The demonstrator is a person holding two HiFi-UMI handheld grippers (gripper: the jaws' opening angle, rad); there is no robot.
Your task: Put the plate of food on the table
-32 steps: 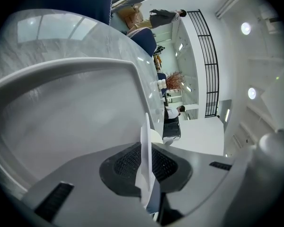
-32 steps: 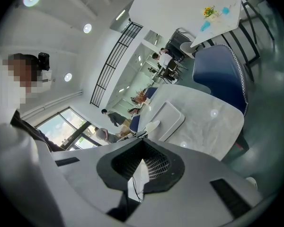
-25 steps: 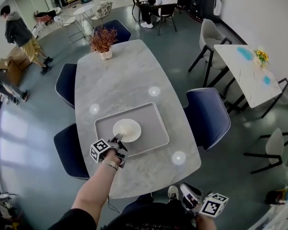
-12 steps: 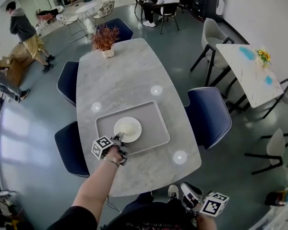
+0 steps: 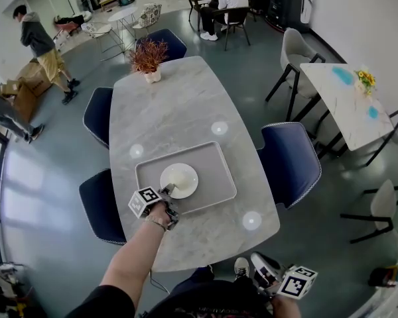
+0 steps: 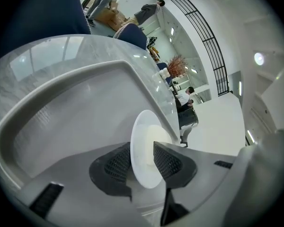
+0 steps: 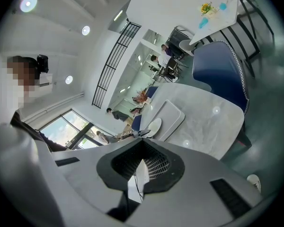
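the plate (image 5: 179, 180) sits in the tray (image 5: 215, 177) on the table (image 5: 179, 111), so the job looks nearly done. the left gripper (image 5: 164, 192) has just been opening, its jaws now loose either side of the rim; it only needs to back off. the right gripper (image 7: 141, 167) hangs closed and empty.

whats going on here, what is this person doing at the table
A person is at a marble table with a gripper in each hand. The left gripper is at a white plate on a grey tray; the rim sits between its jaws, which have just been opening and do not press it. The right gripper is held low near the body, shut and empty.
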